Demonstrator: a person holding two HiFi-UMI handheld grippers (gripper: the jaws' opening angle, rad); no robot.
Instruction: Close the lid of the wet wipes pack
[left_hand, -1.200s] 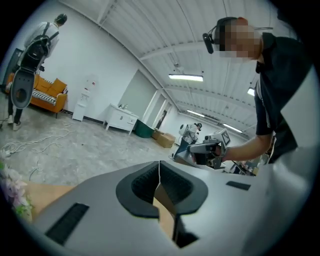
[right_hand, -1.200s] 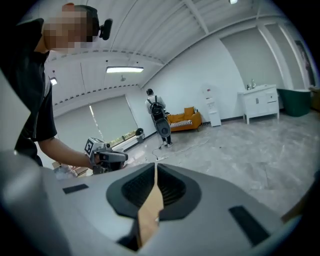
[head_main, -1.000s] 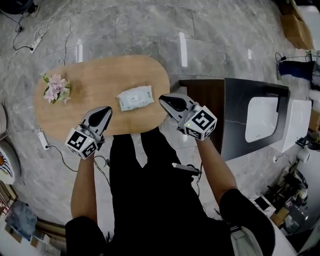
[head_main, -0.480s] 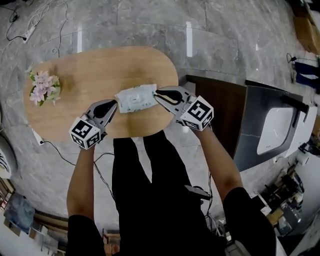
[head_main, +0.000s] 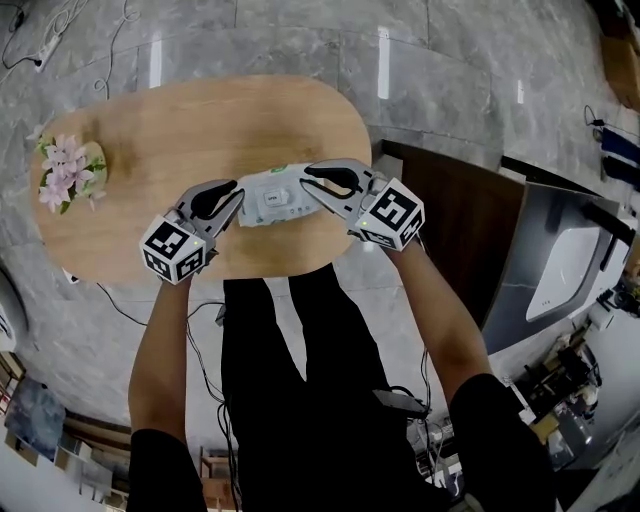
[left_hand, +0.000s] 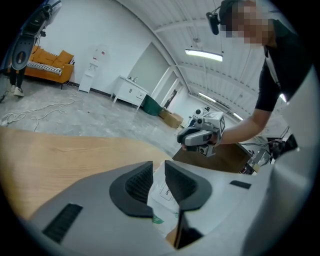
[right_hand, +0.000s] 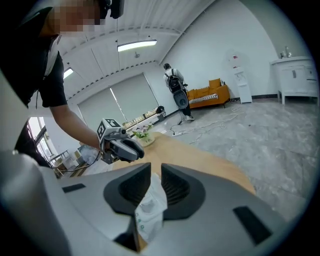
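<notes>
The white wet wipes pack (head_main: 273, 198) is over the near side of the oval wooden table (head_main: 200, 125), held between my two grippers. My left gripper (head_main: 230, 199) is shut on its left end and my right gripper (head_main: 318, 180) on its right end. In the left gripper view the pack (left_hand: 162, 194) runs up between the dark pads, with a printed label showing. The right gripper view has the crinkled end of the pack (right_hand: 150, 207) pinched between the pads. The lid's state is hidden. Whether the pack rests on the table I cannot tell.
A small pot of pink flowers (head_main: 62, 172) stands at the table's far left end. A dark cabinet (head_main: 455, 225) sits just right of the table. Cables (head_main: 130, 310) trail on the grey stone floor near the person's legs.
Both grippers moved forward and inward from the table's near edge to the pack's two ends and now grip it. The view has shifted so the table sits closer.
</notes>
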